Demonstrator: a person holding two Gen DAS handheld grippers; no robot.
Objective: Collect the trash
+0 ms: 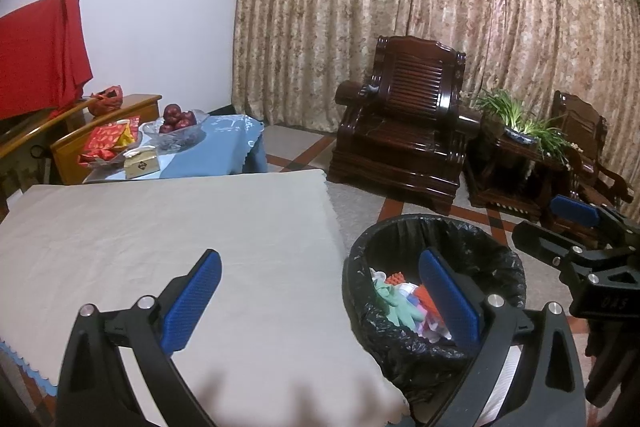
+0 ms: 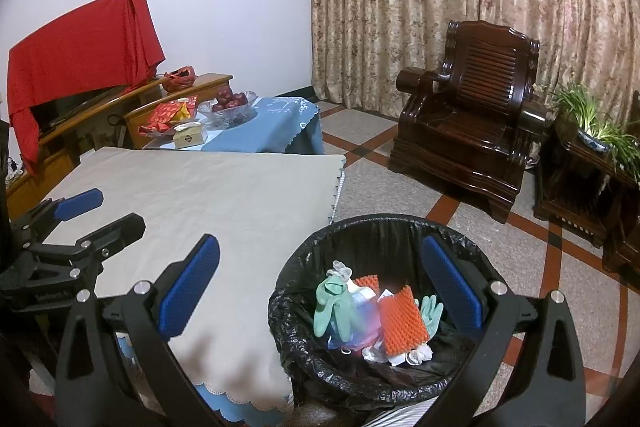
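Trash: green gloves [image 2: 334,301], an orange textured pad [image 2: 402,321] and crumpled white paper lie inside the black-lined bin [image 2: 292,311], just beside the surface [image 2: 200,187].
Surface: its beige cloth shows no litter.
Left gripper [image 1: 320,291]: spread wide, holding nothing.
Right gripper [image 2: 320,279]: spread wide, empty, above the bin.
Progress: collection looks complete, judging by the bare cloth.

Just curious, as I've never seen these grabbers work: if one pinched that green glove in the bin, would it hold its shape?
Probably not. The green glove lies crumpled and draped over other trash in the bin, so it likely hangs limp. It looks thin, so probably light. If rubbery, it may stretch.
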